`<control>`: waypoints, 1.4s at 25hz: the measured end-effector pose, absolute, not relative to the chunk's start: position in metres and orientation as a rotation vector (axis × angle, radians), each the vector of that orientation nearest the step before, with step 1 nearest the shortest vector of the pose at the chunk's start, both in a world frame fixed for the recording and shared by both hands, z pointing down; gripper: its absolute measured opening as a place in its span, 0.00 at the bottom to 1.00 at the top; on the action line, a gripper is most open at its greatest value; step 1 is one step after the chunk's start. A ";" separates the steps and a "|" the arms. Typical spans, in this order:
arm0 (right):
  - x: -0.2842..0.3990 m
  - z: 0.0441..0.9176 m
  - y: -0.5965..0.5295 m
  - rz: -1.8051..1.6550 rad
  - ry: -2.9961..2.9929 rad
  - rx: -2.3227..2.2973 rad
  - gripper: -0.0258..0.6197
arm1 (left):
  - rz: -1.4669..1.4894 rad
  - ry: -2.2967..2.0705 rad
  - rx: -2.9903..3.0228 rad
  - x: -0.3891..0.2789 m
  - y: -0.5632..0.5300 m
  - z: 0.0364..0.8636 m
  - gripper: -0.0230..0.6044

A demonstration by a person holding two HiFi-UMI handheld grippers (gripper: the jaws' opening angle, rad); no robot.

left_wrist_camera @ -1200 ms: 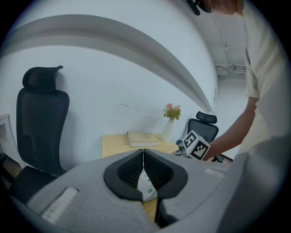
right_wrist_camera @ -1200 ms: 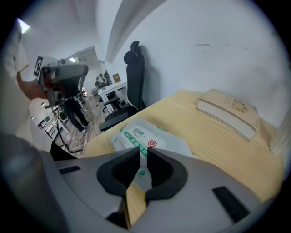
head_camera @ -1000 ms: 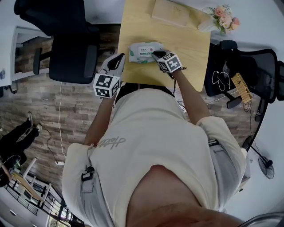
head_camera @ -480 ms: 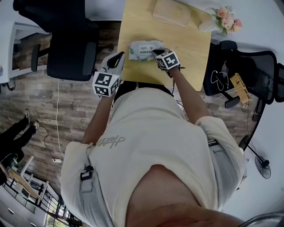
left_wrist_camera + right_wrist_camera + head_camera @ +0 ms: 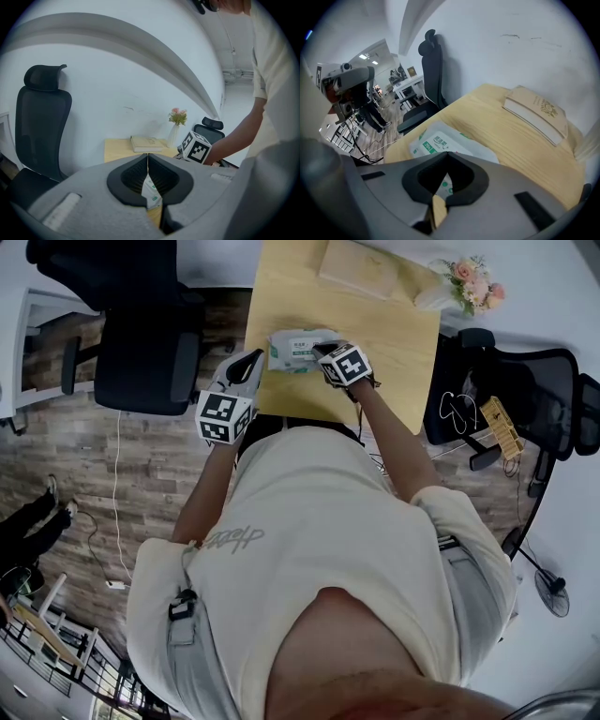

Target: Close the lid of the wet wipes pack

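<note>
Office, prob. open-plan. Light wood desk [image 5: 394,343] sits vs. a white wall, w/ black high-back task chairs at left [image 5: 141,343] & right [image 5: 525,390]. Wood-plank floor [image 5: 84,474] w/ a loose cable [image 5: 115,512]. Right gripper view shows more desks [image 5: 408,84] far left under ceiling lights.

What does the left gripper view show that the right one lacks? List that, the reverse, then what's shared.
Left only: the pink flowers, the right gripper's marker cube and the person's forearm. Right only: white desks in the room beyond. Both: the wooden table, the book and the wet wipes pack behind shut jaws.
</note>
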State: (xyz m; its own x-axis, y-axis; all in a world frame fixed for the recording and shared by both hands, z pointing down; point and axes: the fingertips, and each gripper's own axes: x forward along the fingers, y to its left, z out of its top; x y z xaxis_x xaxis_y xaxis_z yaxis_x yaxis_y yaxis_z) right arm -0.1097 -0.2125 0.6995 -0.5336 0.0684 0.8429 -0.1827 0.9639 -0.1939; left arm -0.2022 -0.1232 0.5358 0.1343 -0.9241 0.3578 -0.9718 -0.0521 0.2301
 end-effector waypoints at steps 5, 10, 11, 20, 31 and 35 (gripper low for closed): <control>-0.124 0.698 -0.206 0.320 -2.112 0.033 0.04 | 0.149 -1.846 1.994 -0.209 -0.121 0.535 0.06; -0.125 0.707 -0.203 0.298 -2.074 0.018 0.04 | 0.141 -1.849 1.975 -0.212 -0.119 0.538 0.06; -0.124 0.709 -0.203 0.302 -2.072 0.016 0.04 | 0.139 -1.850 1.973 -0.212 -0.119 0.539 0.06; -0.126 0.716 -0.202 0.332 -2.045 0.005 0.04 | 0.136 -1.832 1.976 -0.215 -0.122 0.543 0.06; -0.127 0.712 -0.202 0.339 -2.058 0.011 0.04 | 0.131 -1.821 2.018 -0.215 -0.132 0.536 0.06; -0.127 0.688 -0.205 0.447 -2.134 0.048 0.04 | 0.141 -1.824 2.043 -0.214 -0.135 0.527 0.06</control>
State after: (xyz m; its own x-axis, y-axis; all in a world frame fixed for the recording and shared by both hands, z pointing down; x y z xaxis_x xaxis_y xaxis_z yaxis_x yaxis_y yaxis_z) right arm -0.1266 -0.2053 0.6883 -0.5726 0.1340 0.8088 -0.2020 0.9331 -0.2975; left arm -0.2142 -0.1351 0.5272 0.1452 -0.9321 0.3317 -0.9720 -0.0717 0.2239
